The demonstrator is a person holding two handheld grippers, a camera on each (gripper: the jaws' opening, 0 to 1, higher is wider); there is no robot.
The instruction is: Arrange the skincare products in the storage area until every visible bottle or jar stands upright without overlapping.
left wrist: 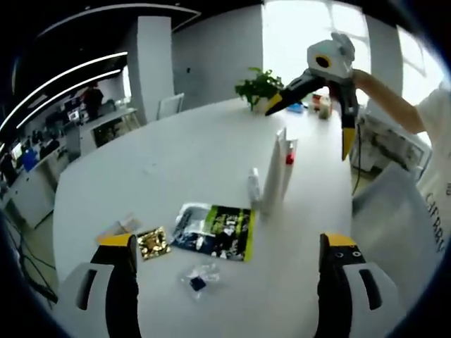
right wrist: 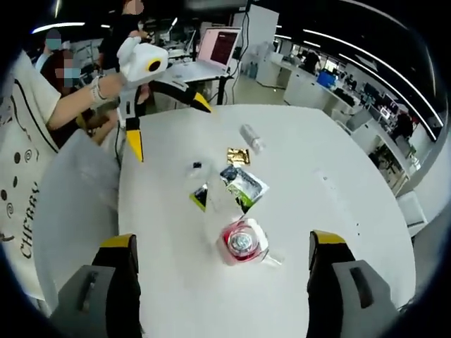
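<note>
Left gripper view: the left gripper (left wrist: 229,264) rises from the bottom, its grey jaws tipped yellow and black, spread wide with nothing between them. Beneath lies a smooth white round table (left wrist: 176,148). Near the middle stand slim white tubes (left wrist: 276,169), upright and close together, one with a red band; a small clear bottle (left wrist: 254,184) stands just beside them. In front of them a glossy black and green packet (left wrist: 215,231) lies flat, with a shiny gold sachet (left wrist: 153,243) to its left and a crinkled clear wrapper (left wrist: 199,280) nearer the jaws. At the far edge sits a leafy green plant (left wrist: 258,87). The right gripper (left wrist: 317,105) hangs above the far side, held by a person's arm, jaws parted and empty. Beyond is an open office with desks, strip lights and bright windows.

Right gripper view: the right gripper (right wrist: 222,260) has its jaws wide apart, gripping nothing. Seen from above, the tubes and a red-rimmed round cap (right wrist: 243,243) cluster close to the jaws. Past them lie the packet (right wrist: 239,186), the sachet (right wrist: 238,156) and a clear bottle on its side (right wrist: 252,137). The left gripper (right wrist: 165,113) hovers at the far edge, open. A laptop (right wrist: 215,49) stands on a desk behind.
</note>
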